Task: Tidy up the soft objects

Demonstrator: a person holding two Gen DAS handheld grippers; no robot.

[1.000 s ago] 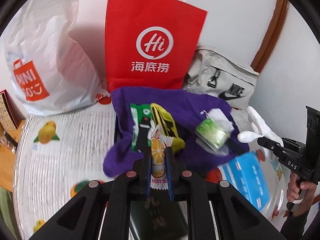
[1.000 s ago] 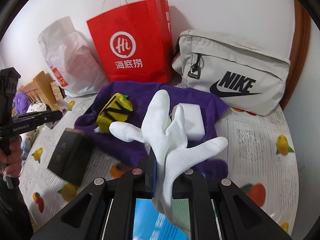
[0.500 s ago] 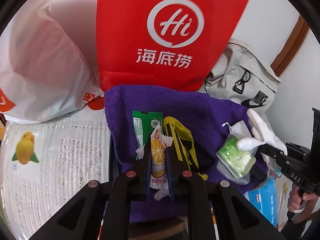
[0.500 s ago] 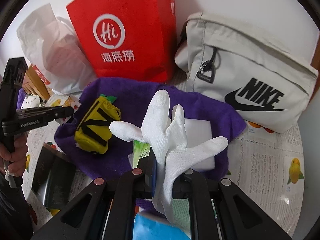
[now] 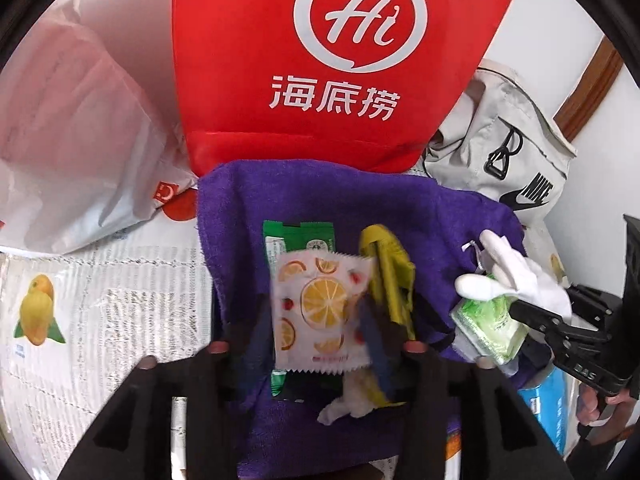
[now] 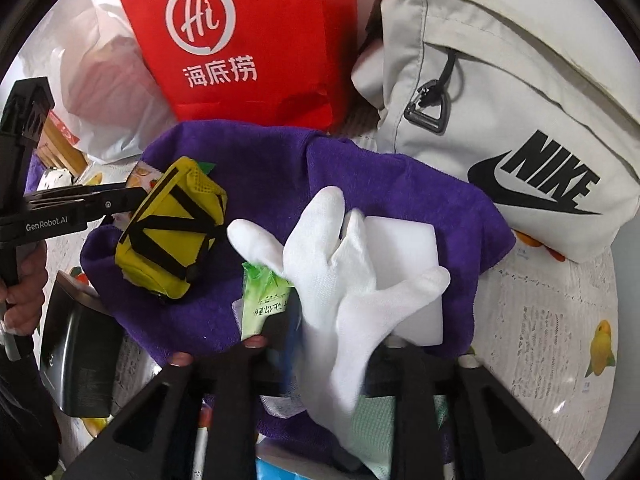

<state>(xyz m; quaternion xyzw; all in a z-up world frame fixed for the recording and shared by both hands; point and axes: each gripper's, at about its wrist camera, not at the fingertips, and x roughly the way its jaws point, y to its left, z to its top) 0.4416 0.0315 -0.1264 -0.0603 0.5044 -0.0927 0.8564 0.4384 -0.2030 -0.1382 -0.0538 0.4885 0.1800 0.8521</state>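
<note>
left wrist: orange-print packet (image 5: 320, 312) lies over purple towel (image 5: 432, 216)

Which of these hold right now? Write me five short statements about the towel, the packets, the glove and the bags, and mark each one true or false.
1. The orange-slice packet lies over the green packet on the purple towel. True.
2. The white glove sits between the right gripper's opening jaws. True.
3. The red paper bag lies flat on the towel. False: it stands upright behind the towel.
4. The yellow pouch has black straps across it. True.
5. The grey Nike bag stands left of the red bag in the right wrist view. False: it stands to its right.
</note>
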